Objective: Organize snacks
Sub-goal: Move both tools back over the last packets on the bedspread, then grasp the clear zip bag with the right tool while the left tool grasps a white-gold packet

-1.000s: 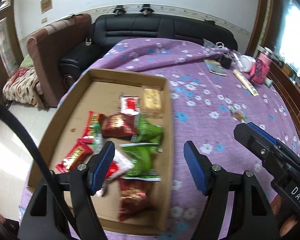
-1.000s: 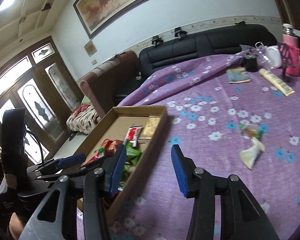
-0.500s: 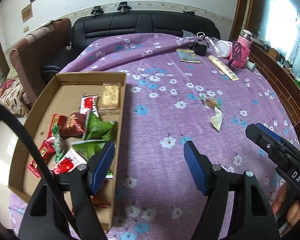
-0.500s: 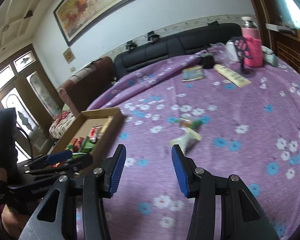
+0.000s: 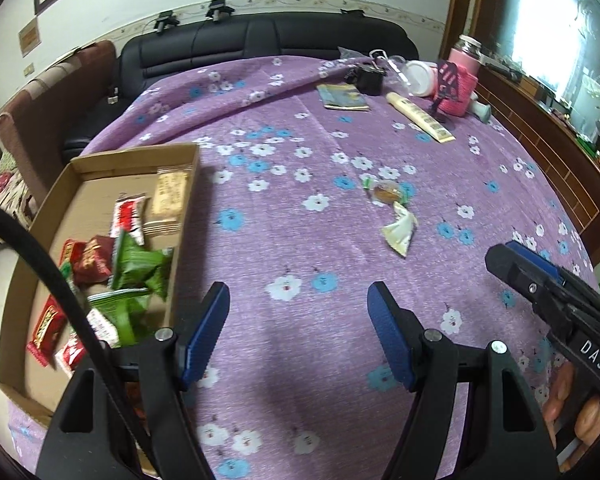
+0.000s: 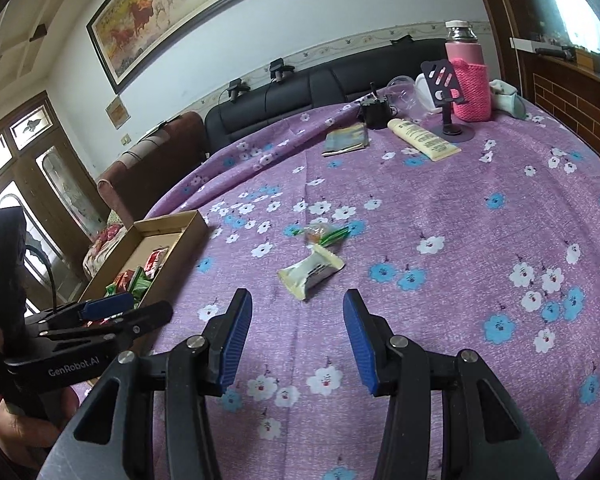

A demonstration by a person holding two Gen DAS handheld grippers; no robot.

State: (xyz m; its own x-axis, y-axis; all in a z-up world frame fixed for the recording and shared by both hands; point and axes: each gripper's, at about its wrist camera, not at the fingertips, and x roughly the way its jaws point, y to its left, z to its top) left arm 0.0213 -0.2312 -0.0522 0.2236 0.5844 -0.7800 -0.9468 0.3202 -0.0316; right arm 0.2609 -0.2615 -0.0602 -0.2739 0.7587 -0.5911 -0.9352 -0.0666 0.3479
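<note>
A shallow cardboard box lies at the left of the purple flowered tablecloth, holding several red and green snack packets. Two loose snacks rest mid-table: a pale cream packet and a small clear-wrapped sweet with green ends. My left gripper is open and empty over bare cloth just right of the box. My right gripper is open and empty, with the cream packet a short way ahead of its fingers. It also appears side-on as the right gripper at that view's right edge.
At the far right of the table stand a pink bottle in a knitted sleeve, a phone stand, a cream tube, a booklet and a small black object. A black sofa lies behind.
Both grippers have swung right, away from the box toward mid-table. The two loose snacks now lie nearer the right gripper's fingers. Neither jaw opening has changed.
</note>
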